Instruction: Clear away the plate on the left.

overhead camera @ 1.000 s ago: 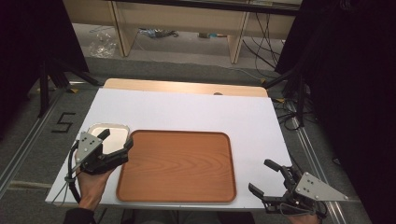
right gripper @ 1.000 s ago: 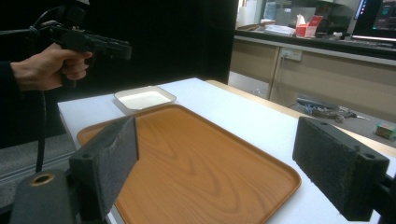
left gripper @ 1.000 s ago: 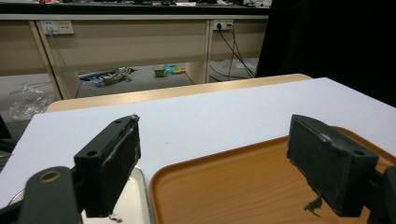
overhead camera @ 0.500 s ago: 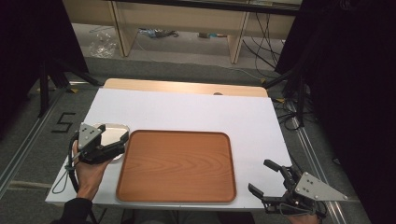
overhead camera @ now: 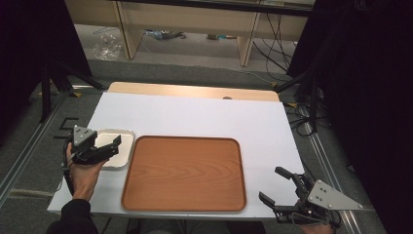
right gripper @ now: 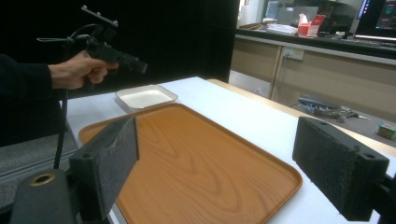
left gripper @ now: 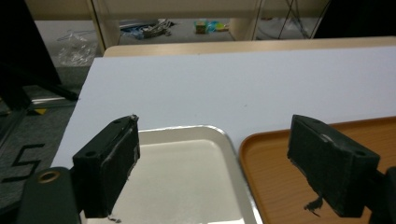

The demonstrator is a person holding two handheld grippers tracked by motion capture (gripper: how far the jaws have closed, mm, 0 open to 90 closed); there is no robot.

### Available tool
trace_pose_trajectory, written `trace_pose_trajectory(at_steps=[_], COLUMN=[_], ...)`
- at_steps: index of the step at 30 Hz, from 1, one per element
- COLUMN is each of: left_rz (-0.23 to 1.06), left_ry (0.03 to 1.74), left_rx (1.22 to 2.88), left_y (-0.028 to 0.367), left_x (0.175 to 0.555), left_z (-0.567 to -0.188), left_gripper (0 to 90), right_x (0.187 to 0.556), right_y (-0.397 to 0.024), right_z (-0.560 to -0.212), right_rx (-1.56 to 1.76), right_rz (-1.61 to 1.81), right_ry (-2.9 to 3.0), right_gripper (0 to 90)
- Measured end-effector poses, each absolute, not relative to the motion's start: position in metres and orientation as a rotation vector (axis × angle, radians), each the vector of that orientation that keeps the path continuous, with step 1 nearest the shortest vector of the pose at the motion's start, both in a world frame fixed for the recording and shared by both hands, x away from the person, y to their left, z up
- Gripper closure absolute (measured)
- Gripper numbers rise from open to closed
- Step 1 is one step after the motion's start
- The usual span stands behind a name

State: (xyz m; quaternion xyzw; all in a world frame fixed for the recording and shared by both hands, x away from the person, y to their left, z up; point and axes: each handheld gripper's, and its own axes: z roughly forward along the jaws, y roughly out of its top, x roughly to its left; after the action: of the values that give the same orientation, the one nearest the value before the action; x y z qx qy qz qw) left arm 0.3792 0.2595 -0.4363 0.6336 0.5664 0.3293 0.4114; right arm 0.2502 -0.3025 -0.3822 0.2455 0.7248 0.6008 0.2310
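Shallow silver metal tray (overhead camera: 119, 141), rounded corners, bare inside, just below spread left claw (overhead camera: 115, 146); right claw (overhead camera: 276, 186) spread too, w/ nothing between.

A white tabletop (overhead camera: 204, 119) fills the middle of the room, laid over a light wooden board (overhead camera: 195, 91) whose far edge shows beyond it. Past the table's far side stands a pale wooden shelf unit (overhead camera: 190, 19) on a grey floor (overhead camera: 195, 63), with crumpled clear plastic (overhead camera: 107, 48) and loose cables (overhead camera: 277, 39) beneath it. Black curtains (overhead camera: 370, 97) hang to the right of the table and to its left. Metal rails (overhead camera: 29, 146) run along the floor beside the table's left edge, next to black tape marks (overhead camera: 65, 126).
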Motion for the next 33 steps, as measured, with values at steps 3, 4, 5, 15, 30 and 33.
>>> trace_pose_trajectory(at_steps=[3,4,5,15,30,33], left_rz=[0.836,0.835,0.835,0.818,0.769,0.78], left_ry=[1.46,1.473,1.487,1.614,1.702,1.693], left_rx=[1.597,1.592,1.585,1.572,1.607,1.612], left_y=[0.267,0.27,0.274,0.306,0.33,0.333], left_x=[0.384,0.385,0.387,0.396,0.406,0.406], left_z=[-0.441,-0.442,-0.444,-0.463,-0.48,-0.48], left_gripper=[16.4,16.5,16.6,17.5,19.9,26.2], right_x=[0.252,0.251,0.252,0.252,0.252,0.252], right_y=[-0.303,-0.303,-0.302,-0.302,-0.302,-0.302], right_z=[-0.382,-0.382,-0.382,-0.382,-0.382,-0.382], right_rx=[0.648,0.644,0.637,0.635,0.644,0.634], right_rz=[1.642,1.638,1.653,1.667,1.654,1.663], right_ry=[1.97,1.987,1.975,1.971,1.978,1.978], right_gripper=[15.3,15.3,15.4,15.5,15.5,15.8])
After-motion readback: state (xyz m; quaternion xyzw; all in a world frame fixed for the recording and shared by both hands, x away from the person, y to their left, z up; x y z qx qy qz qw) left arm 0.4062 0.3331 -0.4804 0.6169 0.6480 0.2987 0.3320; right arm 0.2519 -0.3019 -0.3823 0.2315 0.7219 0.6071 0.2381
